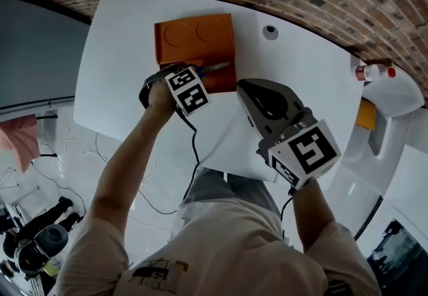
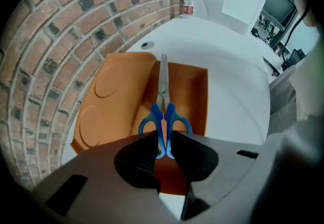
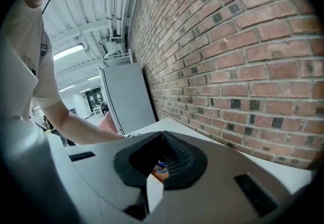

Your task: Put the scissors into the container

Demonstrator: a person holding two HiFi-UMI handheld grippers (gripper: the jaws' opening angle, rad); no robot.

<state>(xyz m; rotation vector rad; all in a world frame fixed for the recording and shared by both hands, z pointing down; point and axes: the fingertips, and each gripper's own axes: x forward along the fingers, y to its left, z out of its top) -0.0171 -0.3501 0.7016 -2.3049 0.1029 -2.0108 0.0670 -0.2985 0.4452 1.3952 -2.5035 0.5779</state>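
Our left gripper (image 2: 163,139) has its jaws pinched shut on the blue handles of the scissors (image 2: 163,97), blades pointing ahead over the open orange container (image 2: 191,91) on the white table (image 2: 230,66), probably lined up for the drop, while our right gripper (image 3: 161,136) sits closed, empty, clear.

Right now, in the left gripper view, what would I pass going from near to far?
left tongs shut on the handles → scissors → round hole in the table → bottle
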